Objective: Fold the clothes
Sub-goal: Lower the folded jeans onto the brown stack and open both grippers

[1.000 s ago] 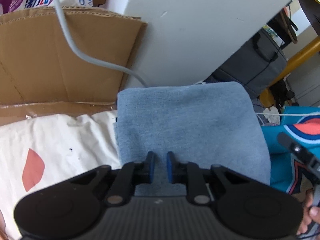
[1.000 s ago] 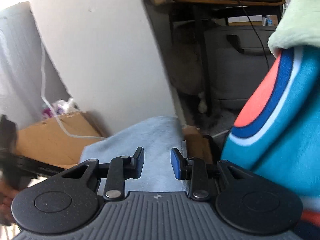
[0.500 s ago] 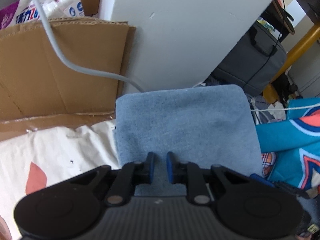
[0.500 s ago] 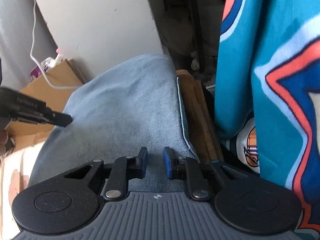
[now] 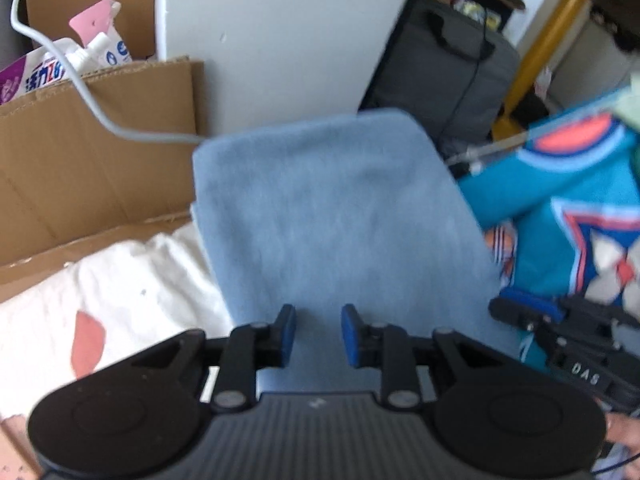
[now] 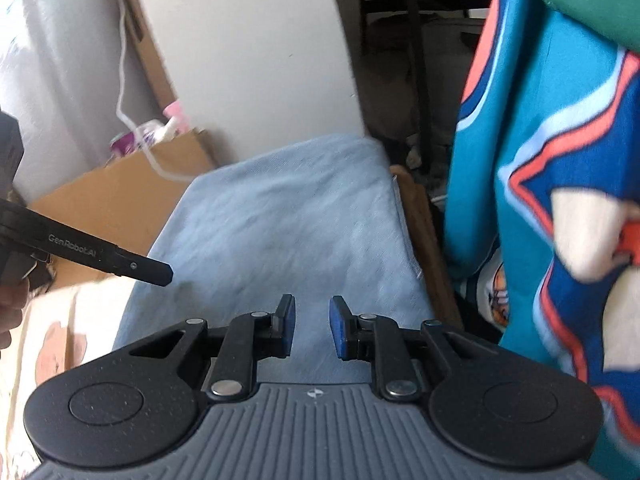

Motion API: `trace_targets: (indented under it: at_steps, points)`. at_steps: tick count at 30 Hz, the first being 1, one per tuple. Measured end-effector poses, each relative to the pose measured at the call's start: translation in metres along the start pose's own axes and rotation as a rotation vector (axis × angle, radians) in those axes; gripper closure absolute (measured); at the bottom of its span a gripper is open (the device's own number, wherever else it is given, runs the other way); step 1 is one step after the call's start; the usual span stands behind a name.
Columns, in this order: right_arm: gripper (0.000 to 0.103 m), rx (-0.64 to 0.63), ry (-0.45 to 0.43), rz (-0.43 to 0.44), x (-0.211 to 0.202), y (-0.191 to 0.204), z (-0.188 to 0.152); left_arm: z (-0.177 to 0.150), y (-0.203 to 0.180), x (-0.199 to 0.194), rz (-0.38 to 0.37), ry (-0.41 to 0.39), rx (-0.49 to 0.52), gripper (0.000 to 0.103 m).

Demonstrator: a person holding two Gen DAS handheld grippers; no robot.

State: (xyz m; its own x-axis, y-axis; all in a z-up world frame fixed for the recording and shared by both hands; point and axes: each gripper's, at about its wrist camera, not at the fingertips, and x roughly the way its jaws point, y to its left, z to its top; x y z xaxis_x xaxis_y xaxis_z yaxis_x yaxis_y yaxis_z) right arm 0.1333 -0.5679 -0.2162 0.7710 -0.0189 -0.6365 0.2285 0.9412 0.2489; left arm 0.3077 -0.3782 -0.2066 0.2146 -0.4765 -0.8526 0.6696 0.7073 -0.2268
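Note:
A folded light-blue denim garment (image 5: 336, 216) lies flat ahead of both grippers, and in the right wrist view the denim (image 6: 280, 232) fills the middle. My left gripper (image 5: 319, 334) hovers over its near edge, open, with only denim showing through the gap. My right gripper (image 6: 313, 326) is over the same near edge, open and holding nothing. A teal jersey (image 6: 540, 152) with orange, blue and white pattern hangs at the right. In the left wrist view the jersey (image 5: 568, 184) lies right of the denim, with the right gripper's fingertips (image 5: 524, 312) beside it.
A cardboard box (image 5: 92, 152) and a white panel (image 5: 280, 40) stand behind the denim, with a grey cable (image 5: 92, 108) draped across. A cream cloth with pink marks (image 5: 120, 288) lies at the left. A brown folded item (image 6: 424, 232) sits under the denim's right edge.
Both grippers have drawn back slightly along the denim. The left gripper's fingers have spread wider. The right gripper swung from the wall down over the denim, and the jersey shifted at the right.

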Motion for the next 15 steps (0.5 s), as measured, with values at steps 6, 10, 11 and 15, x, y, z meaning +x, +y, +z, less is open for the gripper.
trace_targets:
  at_steps: [6,10,11,15]
  points:
    - [0.078,0.002,0.068,0.045,-0.005,0.014,-0.034,-0.037,-0.005,-0.008,0.007,0.031,-0.029,0.076]
    - [0.078,-0.003,0.089,0.047,-0.015,0.016,-0.050,-0.059,-0.002,-0.012,0.034,0.060,-0.023,0.076]
    - [0.078,-0.001,0.098,0.044,-0.017,0.015,-0.053,-0.064,-0.001,-0.012,0.033,0.072,-0.012,0.076]
    - [0.078,0.026,0.121,0.038,-0.023,0.013,-0.063,-0.069,-0.002,-0.015,0.045,0.090,0.040,0.076]
